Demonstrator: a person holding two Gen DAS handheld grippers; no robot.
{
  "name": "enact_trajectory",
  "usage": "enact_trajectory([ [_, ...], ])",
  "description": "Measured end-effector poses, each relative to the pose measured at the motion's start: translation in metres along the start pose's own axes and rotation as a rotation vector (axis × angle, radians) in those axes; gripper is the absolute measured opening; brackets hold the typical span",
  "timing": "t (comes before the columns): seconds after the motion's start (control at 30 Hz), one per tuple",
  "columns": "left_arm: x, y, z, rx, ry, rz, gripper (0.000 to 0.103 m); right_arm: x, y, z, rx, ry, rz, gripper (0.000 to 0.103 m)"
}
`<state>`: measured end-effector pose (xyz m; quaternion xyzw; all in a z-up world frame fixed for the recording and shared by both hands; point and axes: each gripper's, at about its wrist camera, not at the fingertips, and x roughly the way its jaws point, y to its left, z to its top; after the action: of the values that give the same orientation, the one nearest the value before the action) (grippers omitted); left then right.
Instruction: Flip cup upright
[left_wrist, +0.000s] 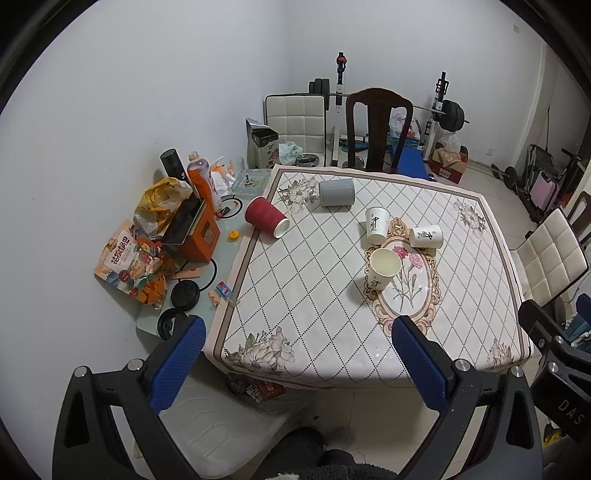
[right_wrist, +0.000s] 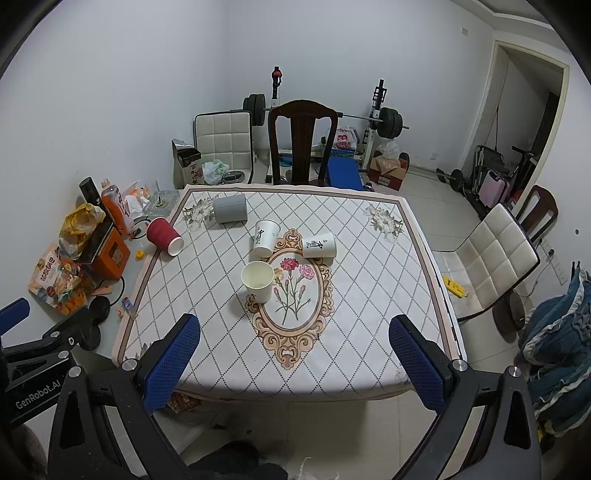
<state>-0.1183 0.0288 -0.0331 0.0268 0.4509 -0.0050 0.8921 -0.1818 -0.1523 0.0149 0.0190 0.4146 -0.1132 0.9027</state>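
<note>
Several cups sit on the patterned tablecloth. One white paper cup stands upright near the middle. Behind it a white cup is tipped over, and another white cup lies on its side. A red ribbed cup lies on its side at the left edge. A grey cup lies on its side at the back. My left gripper and right gripper are open, empty, above the near table edge.
Snack bags, an orange box, a bottle and black lids crowd the glass strip left of the cloth. A dark wooden chair stands behind the table, white chairs at the right and back left. Barbell rack behind.
</note>
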Motion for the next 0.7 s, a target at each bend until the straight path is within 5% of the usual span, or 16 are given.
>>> enact_trajectory([
  [0.7, 0.0002, 0.0007, -0.0021, -0.001, -0.007, 0.005, 0.103, -0.0018, 0.0014, -0.0054, -0.013, 0.005, 0.01, 0.103],
])
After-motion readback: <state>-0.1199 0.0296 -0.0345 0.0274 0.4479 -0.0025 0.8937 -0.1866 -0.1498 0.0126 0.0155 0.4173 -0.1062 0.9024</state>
